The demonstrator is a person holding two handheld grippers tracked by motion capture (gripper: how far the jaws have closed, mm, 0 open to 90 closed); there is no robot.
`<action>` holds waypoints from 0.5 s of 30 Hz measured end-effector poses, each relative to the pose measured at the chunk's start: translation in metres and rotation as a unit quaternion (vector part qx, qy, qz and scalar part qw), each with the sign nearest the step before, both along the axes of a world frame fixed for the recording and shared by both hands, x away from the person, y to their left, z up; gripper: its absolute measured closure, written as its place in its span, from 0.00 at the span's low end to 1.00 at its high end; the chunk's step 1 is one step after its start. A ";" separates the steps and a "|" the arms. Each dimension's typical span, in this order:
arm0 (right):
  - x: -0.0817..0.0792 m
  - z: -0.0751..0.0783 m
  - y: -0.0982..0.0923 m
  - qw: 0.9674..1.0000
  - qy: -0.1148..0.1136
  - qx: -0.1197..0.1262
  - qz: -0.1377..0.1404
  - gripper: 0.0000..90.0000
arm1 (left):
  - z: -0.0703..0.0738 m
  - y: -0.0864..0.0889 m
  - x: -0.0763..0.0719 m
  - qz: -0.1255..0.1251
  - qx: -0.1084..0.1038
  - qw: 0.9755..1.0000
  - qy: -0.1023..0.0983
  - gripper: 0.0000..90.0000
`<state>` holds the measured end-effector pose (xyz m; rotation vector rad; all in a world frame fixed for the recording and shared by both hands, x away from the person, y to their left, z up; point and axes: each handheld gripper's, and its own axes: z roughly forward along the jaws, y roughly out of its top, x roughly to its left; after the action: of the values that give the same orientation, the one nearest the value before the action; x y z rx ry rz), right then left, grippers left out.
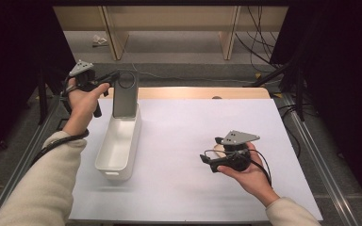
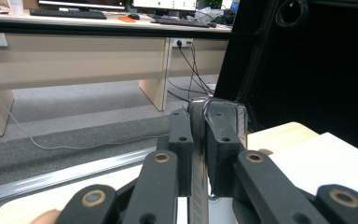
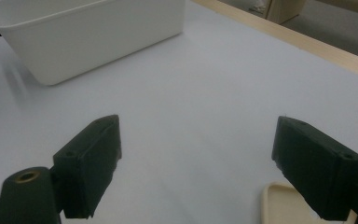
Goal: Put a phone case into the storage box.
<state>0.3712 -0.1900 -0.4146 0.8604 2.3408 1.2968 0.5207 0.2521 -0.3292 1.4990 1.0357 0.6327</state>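
The white surface (image 1: 207, 155) lies mostly bare, its wooden far edge showing at twelve o'clock. A long white bin (image 1: 118, 143) sits toward nine o'clock, lengthwise, near the left edge. The flat dark plate (image 1: 125, 94) stands upright with its lower end inside the bin's far end, so the placing looks nearly done; what seems left is to let go and draw back. The left gripper (image 1: 114, 77) has its jaws pinched tight on the plate's upper edge. The right gripper (image 1: 206, 160) waits at four o'clock, jaws spread wide and empty, with open room all around it.
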 end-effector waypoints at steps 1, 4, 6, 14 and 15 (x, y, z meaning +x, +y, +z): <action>0.000 0.000 0.000 1.000 0.000 0.000 0.000 0.18 | -0.001 0.000 0.001 0.001 0.001 1.000 0.001 0.91; 0.000 0.000 0.000 1.000 0.000 0.000 0.000 0.18 | -0.003 0.001 0.003 0.003 0.000 1.000 0.004 0.91; 0.000 0.000 0.000 1.000 -0.001 0.001 -0.001 0.18 | -0.005 0.001 0.005 0.004 -0.001 1.000 0.006 0.91; 0.000 0.000 0.000 1.000 0.000 0.000 0.000 0.18 | -0.011 0.001 0.009 0.008 0.000 1.000 0.013 0.91; 0.000 0.000 0.000 1.000 0.000 0.000 0.000 0.18 | -0.012 0.001 0.010 0.008 0.001 1.000 0.014 0.91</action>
<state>0.3711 -0.1904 -0.4142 0.8605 2.3405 1.2970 0.5303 0.2527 -0.3408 1.5053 1.0699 0.6260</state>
